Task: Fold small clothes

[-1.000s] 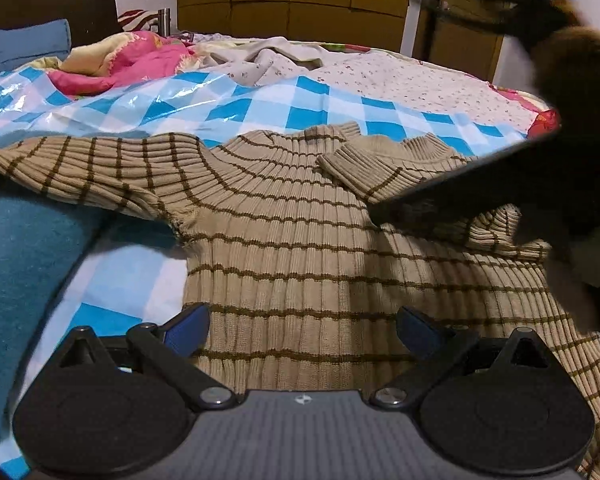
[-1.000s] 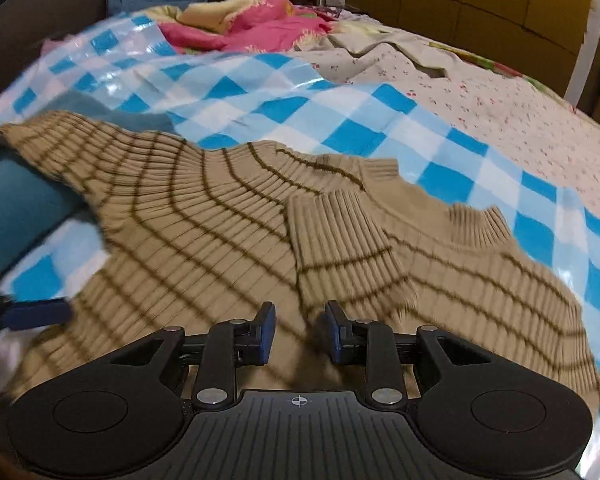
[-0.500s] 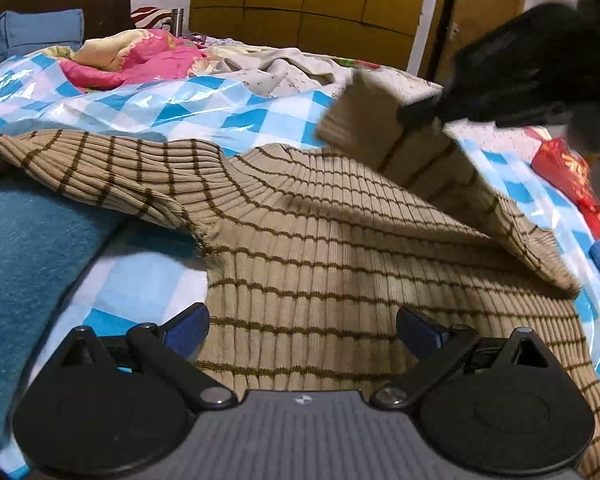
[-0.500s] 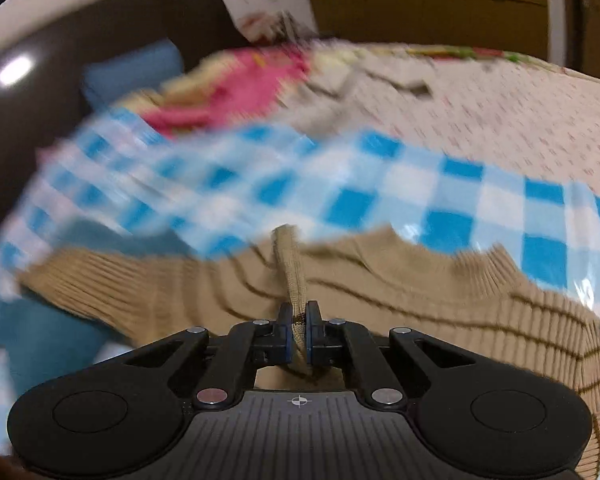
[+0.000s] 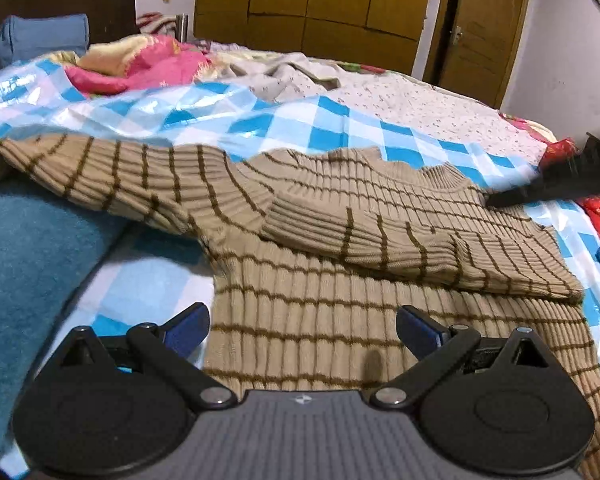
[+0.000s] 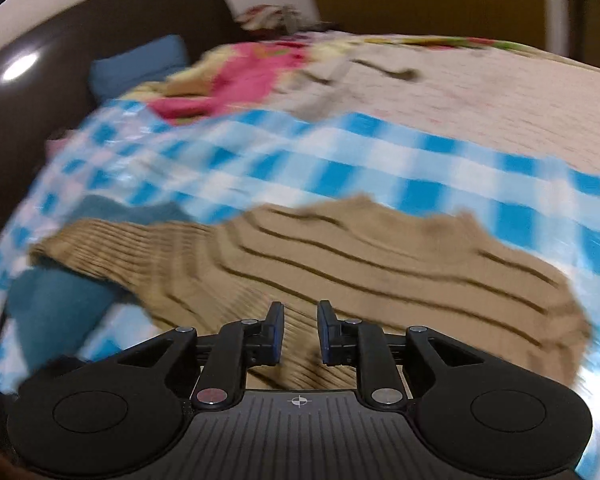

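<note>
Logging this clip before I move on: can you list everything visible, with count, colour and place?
sweater: one, tan with brown stripes, flat on the sheet, one sleeve folded across its chest
checked sheet: one, blue and white, under the sweater
teal blanket: one, left of the sweater
pink bedding: one heap, far left
blue pillow: one, at the headboard
wardrobe: one, brown, back wall
door: one, brown, far right
left claw: open over the hem
right claw: black, slightly open, empty
</note>
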`<action>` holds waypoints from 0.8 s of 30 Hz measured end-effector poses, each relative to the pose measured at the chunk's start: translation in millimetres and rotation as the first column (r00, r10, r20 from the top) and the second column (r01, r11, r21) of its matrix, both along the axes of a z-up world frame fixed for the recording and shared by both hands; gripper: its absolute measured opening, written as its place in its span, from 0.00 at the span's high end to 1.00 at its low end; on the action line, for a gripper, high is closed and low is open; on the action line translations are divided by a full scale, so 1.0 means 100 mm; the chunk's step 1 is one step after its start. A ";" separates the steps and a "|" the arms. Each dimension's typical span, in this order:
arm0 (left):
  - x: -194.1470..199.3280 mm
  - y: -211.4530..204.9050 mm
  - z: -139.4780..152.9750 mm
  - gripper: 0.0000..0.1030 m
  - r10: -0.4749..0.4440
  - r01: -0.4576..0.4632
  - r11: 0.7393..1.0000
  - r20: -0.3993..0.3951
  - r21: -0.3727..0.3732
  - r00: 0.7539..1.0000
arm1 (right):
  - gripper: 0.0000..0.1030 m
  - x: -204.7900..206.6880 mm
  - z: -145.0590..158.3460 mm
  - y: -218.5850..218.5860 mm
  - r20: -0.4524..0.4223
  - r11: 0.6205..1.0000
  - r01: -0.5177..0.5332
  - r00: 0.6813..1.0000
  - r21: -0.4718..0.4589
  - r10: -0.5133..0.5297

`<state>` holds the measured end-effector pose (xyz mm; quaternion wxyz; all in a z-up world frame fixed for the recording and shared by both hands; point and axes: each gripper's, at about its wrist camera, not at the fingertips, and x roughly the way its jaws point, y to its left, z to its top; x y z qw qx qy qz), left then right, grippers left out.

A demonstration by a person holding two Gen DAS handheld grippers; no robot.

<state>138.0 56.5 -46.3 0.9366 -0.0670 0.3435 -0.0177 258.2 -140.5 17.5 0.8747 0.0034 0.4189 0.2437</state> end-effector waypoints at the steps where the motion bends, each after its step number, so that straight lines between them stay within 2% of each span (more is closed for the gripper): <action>1: 0.00 -0.01 0.02 0.00 0.008 -0.008 1.000 0.016 0.007 1.000 | 0.82 -0.02 -0.05 -0.10 -0.004 0.999 0.031 1.000 -0.036 -0.031; 4: 0.08 -0.05 0.11 0.00 0.007 -0.008 1.000 0.041 0.008 0.999 | 0.82 -0.03 -0.30 -0.33 -0.012 0.978 0.125 0.992 -0.164 -0.129; 7: 0.27 -0.17 0.18 0.00 0.000 -0.002 0.999 0.057 0.040 0.998 | 0.81 0.03 -0.54 -0.57 -0.014 0.926 0.248 0.965 -0.286 -0.263; 10: 0.61 -0.33 0.12 0.00 -0.001 -0.004 0.989 0.034 0.150 0.999 | 0.84 0.09 -0.58 -0.82 -0.010 0.910 0.335 0.937 -0.245 -0.348; 14: 0.98 -0.45 -0.15 0.00 0.000 0.021 0.959 -0.073 0.282 0.997 | 0.83 0.13 -0.57 -0.92 0.057 0.874 0.383 0.921 -0.299 -0.384; 20: 0.84 -0.34 -0.08 0.00 0.040 -0.027 0.946 -0.033 0.324 0.999 | 0.80 0.07 -0.53 -1.02 0.059 0.881 0.393 0.918 -0.265 -0.391; 24: 0.74 -0.20 -0.08 0.00 0.082 -0.061 0.938 -0.050 0.340 0.995 | 0.79 0.01 -0.56 -0.95 0.053 0.886 0.378 0.924 -0.270 -0.378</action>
